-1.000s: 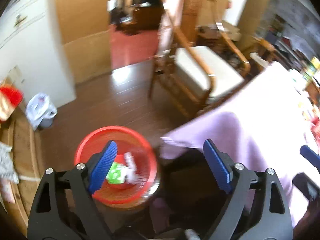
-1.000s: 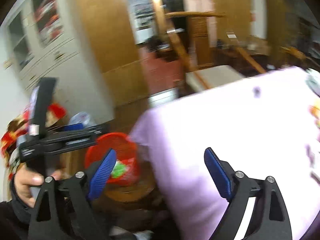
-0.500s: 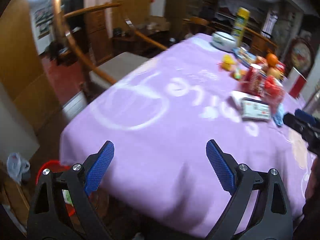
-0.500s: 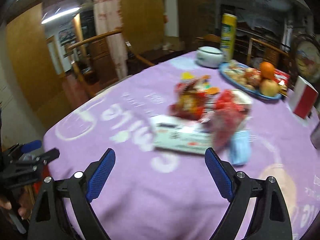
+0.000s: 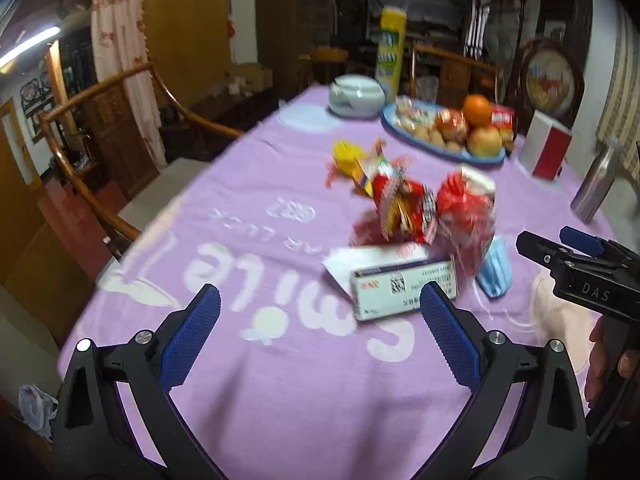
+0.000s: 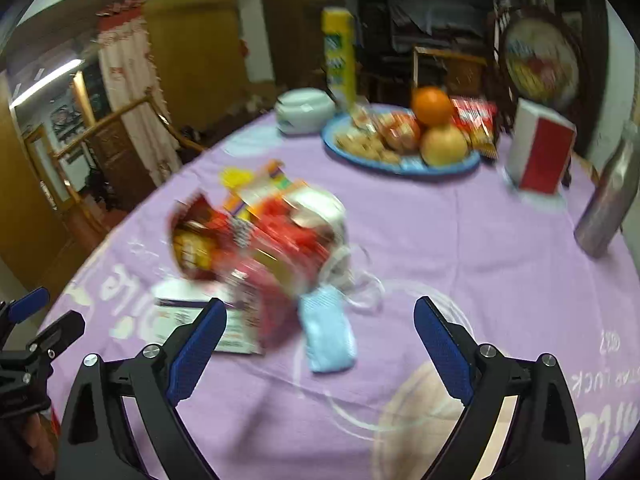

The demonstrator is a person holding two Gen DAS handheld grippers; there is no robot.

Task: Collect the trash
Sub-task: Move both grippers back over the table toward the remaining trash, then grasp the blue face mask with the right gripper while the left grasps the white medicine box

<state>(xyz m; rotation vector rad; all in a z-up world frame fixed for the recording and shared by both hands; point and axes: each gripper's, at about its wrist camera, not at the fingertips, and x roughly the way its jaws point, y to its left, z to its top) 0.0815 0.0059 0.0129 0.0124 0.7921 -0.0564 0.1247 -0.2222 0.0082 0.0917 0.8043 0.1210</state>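
The left hand-held gripper (image 5: pixel 318 334) is seen with its jaws opening, wide apart, and nothing is held between them; only the purple cloth of the table (image 5: pixel 248 400) lies beneath. The right hand-held gripper (image 6: pixel 320 344) is likewise opening and empty, hung over the same cloth. Just beyond the left gripper's right finger a white box (image 5: pixel 402 286) is laid flat, with a white paper (image 5: pixel 348 262) tucked partly under it. A blue mask (image 6: pixel 328 332) is found just ahead of the right gripper, between its fingers in that view, apart from the pads. Behind the box and mask a heap of trash is gathered near the table's middle: a red snack bag (image 5: pixel 406 210), a red-and-white wrapper (image 5: pixel 466 204) beside it, and a yellow wrapper (image 5: pixel 348 156) farther back. Well beyond, a blue plate (image 6: pixel 404 166) of fruit and snacks, a white bowl (image 5: pixel 356 96), a yellow can (image 5: pixel 392 52), a red-and-white carton (image 6: pixel 540 152) and a steel bottle (image 6: pixel 608 200) are set toward the far edge. The view is blurred.
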